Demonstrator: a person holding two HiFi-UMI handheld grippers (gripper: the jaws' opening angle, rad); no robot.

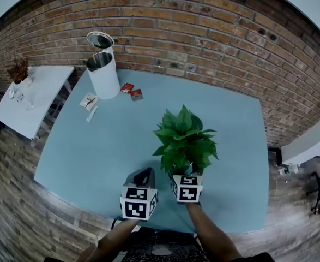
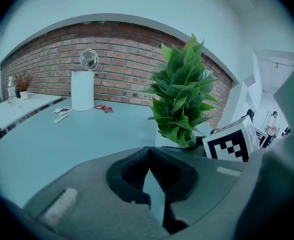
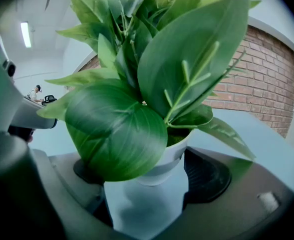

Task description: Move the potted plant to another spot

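Green leaves fill most of the right gripper view, where the potted plant (image 3: pixel 152 104) is seen clamped between the jaws of the right gripper (image 3: pixel 147 189). The jaws are closed against the two sides of the white pot (image 3: pixel 154 204), low on its wall; one pad is largely covered by a broad leaf, the other is seen touching the pot. The foliage rises upright above the jaws.

From the head view, the plant is found on the near half of the blue-grey desk (image 1: pixel 105 141), a little right of centre, directly beyond the right gripper's marker cube. Whether the pot's base rests on the desk cannot be told, as it is hidden by the gripper.

The left gripper (image 2: pixel 148 156) is held just beside the right one, on its left, apart from the plant. Its jaws are pressed together at the tips, and nothing is held between them; only bare desk is seen through the narrow wedge below the tips. In the left gripper view the plant stands to the right of these jaws and slightly beyond them.

At the far edge of the desk, well apart from the plant, a white cylindrical bin (image 1: pixel 104 76) with a raised round lid is set against the brick wall (image 1: pixel 203 26), with two red packets (image 1: pixel 132 91) lying near it
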